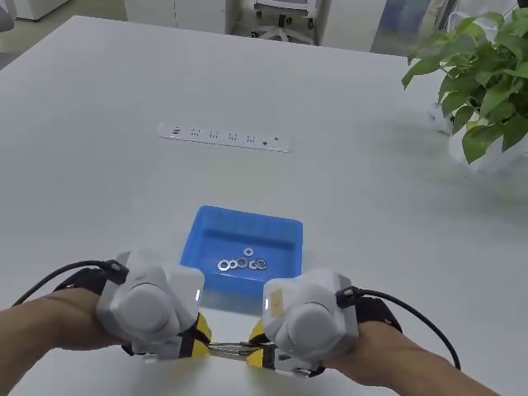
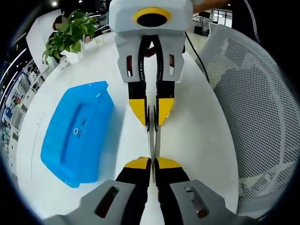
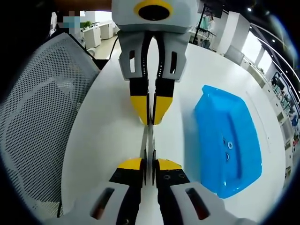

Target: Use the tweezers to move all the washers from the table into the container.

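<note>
While both claws face each other tip to tip at the near side of the counter (image 1: 99, 190), we note that the left claw (image 2: 152, 164) is pressed closed on one end of the tweezers (image 2: 151, 138). The right claw (image 3: 149, 164) is pressed closed on the other end. The tweezers bridge the short gap between the two.

A white power strip (image 1: 223, 136) lies flat farther out, well apart from the claws. Its markings are too small to read. A potted plant (image 1: 483, 74) stands at the far right of the counter. In the gripper views, a mesh chair back (image 2: 248, 108) sits beside the counter edge.

The blue container (image 1: 247, 213) rests just beyond the claws. The washers (image 1: 242, 263) lie on its floor, most in a short row and one just behind it.
</note>
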A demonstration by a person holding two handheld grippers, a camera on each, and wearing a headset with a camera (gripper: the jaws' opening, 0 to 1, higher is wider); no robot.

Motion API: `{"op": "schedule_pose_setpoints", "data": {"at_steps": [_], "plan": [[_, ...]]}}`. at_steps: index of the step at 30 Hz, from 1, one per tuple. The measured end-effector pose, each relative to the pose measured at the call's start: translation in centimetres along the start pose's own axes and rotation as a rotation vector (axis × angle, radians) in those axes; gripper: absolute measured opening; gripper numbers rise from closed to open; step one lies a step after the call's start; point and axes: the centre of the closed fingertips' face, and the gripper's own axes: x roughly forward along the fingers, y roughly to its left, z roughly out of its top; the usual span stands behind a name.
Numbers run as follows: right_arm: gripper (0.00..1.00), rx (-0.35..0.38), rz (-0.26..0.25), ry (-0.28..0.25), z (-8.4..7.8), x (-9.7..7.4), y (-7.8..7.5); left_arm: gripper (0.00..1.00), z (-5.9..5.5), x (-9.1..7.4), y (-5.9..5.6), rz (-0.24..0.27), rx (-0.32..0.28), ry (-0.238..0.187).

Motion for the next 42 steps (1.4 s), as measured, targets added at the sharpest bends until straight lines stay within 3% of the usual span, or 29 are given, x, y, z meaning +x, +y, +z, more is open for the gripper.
{"op": "schedule_pose_setpoints", "data": {"at_steps": [13,22,26,29,33,37,42], "plan": [[0.17,-0.010,-0.011,0.011,-0.2,-0.2,-0.1,0.09,-0.1,-0.4,0.3,0.011,-0.012,-0.004],[0.23,-0.005,-0.033,0.003,-0.1,-0.9,-0.4,0.18,-0.5,-1.2,0.3,0.028,-0.036,0.001],[0.29,0.014,-0.067,-0.014,0.1,-1.9,-1.1,0.23,-0.2,-2.2,0.5,0.052,-0.081,-0.037],[0.33,0.027,-0.096,-0.030,0.3,-2.8,-1.6,0.27,0.6,-3.3,0.7,0.082,-0.140,-0.103],[0.38,0.086,-0.147,-0.071,0.2,-4.6,-2.2,0.31,0.9,-4.7,1.0,0.113,-0.177,-0.146],[0.44,0.170,-0.198,-0.114,-0.5,-6.4,-2.7,0.39,1.0,-6.1,1.1,0.149,-0.222,-0.189],[0.55,0.225,-0.240,-0.125,-1.9,-8.0,-3.1,0.51,0.9,-7.7,1.2,0.187,-0.265,-0.232]]}}
